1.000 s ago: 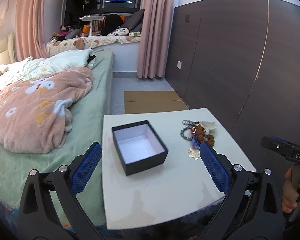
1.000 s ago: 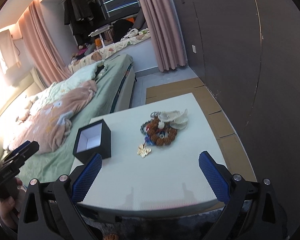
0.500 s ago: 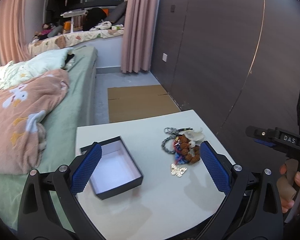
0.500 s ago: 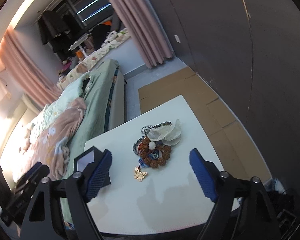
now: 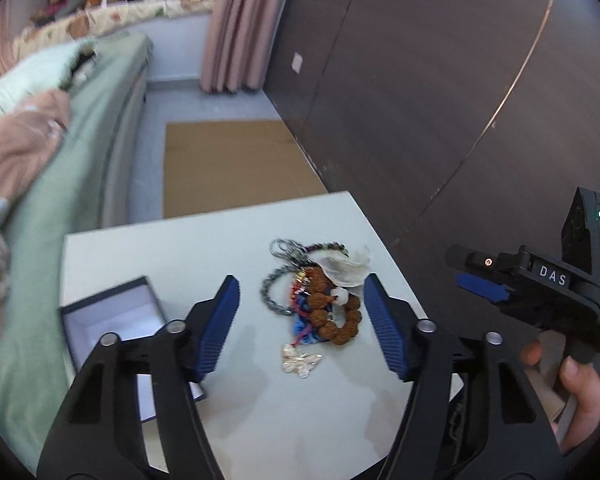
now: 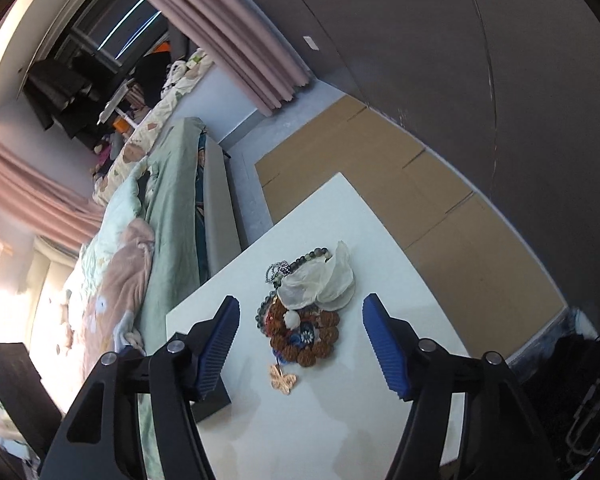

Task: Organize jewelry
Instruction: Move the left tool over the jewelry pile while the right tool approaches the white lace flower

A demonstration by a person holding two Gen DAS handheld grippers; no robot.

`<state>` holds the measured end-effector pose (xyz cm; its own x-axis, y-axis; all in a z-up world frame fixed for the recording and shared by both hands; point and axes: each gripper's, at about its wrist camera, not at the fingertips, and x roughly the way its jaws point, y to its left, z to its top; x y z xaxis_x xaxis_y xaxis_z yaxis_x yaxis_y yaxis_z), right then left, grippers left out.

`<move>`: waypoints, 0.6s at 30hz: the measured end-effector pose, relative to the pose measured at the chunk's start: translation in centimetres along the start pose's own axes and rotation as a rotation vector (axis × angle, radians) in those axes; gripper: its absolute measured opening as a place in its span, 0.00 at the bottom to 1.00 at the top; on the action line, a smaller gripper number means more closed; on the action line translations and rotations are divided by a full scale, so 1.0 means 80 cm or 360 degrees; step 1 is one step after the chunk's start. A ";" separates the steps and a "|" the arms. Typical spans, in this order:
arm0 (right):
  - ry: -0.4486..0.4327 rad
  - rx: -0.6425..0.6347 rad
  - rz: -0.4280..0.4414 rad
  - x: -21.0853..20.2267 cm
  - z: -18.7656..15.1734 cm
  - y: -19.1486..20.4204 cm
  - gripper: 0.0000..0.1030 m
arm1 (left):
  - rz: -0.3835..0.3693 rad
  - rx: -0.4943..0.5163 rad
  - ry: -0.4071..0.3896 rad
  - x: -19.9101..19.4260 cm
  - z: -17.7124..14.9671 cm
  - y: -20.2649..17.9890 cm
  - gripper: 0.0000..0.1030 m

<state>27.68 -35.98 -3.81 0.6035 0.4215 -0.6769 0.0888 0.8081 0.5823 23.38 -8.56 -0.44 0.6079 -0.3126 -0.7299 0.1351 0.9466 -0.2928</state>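
The left gripper point(image 5: 302, 326) and right gripper point(image 6: 300, 344) both hover with jaws spread wide, holding nothing. The jewelry pile point(image 5: 314, 304) lies on the white table point(image 5: 188, 248), right of the open black box point(image 5: 112, 320).

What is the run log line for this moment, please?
left gripper: open | right gripper: open | jewelry pile: on table | box: empty

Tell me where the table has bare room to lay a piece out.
Bare patches on the white table: the near strip below the butterfly charm, and the far edge beyond the jewelry pile. Crowded: the pile itself, and the left side holding the open black box.
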 end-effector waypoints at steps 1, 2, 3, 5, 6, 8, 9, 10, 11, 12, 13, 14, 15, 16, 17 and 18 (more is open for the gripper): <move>0.0003 0.0010 0.0010 0.004 0.000 -0.004 0.61 | -0.0021 -0.0014 0.0038 0.012 0.002 0.000 0.56; 0.0007 0.0018 0.0017 0.009 -0.001 -0.008 0.61 | -0.0031 -0.0026 0.0077 0.024 0.004 -0.001 0.53; 0.0016 0.0031 0.0024 0.017 -0.001 -0.014 0.61 | -0.0036 -0.0032 0.0106 0.033 0.005 -0.002 0.51; 0.0036 0.0063 0.0029 0.028 -0.002 -0.025 0.61 | -0.0061 -0.0043 0.0172 0.054 0.005 -0.003 0.49; 0.0049 0.0089 0.0038 0.036 -0.002 -0.032 0.61 | -0.0074 -0.0049 0.0189 0.061 0.003 -0.003 0.48; 0.0072 0.0116 0.0051 0.050 -0.001 -0.042 0.61 | -0.0099 -0.0056 0.0231 0.076 -0.003 -0.002 0.43; 0.0087 0.0131 0.0062 0.055 -0.001 -0.047 0.61 | -0.0110 -0.0060 0.0261 0.086 -0.009 -0.001 0.42; 0.0102 0.0148 0.0072 0.061 -0.001 -0.051 0.61 | -0.0118 -0.0069 0.0287 0.095 -0.012 0.000 0.40; 0.0102 0.0148 0.0072 0.061 -0.001 -0.051 0.61 | -0.0131 -0.0082 0.0319 0.103 -0.017 0.001 0.38; 0.0113 0.0161 0.0080 0.066 -0.001 -0.054 0.61 | -0.0140 -0.0092 0.0341 0.109 -0.022 0.003 0.37; 0.0123 0.0164 0.0080 0.072 -0.001 -0.056 0.61 | -0.0150 -0.0100 0.0362 0.115 -0.026 0.003 0.37; 0.0131 0.0166 0.0071 0.077 -0.002 -0.058 0.61 | -0.0154 -0.0099 0.0372 0.119 -0.028 0.003 0.37; 0.0145 0.0172 0.0062 0.083 -0.002 -0.059 0.61 | -0.0155 -0.0090 0.0381 0.123 -0.031 0.001 0.37; 0.0152 0.0177 0.0068 0.085 -0.002 -0.060 0.61 | -0.0154 -0.0080 0.0389 0.128 -0.033 0.000 0.37; 0.0159 0.0178 0.0077 0.087 -0.003 -0.060 0.61 | -0.0153 -0.0073 0.0395 0.132 -0.035 -0.002 0.37; 0.0165 0.0173 0.0077 0.089 -0.004 -0.058 0.61 | -0.0138 -0.0060 0.0411 0.137 -0.037 -0.004 0.37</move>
<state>31.34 -36.59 -11.47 0.5248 0.5033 -0.6865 0.1502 0.7391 0.6566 27.66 -12.54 -10.19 0.3751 -0.4068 -0.8330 0.1458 0.9133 -0.3803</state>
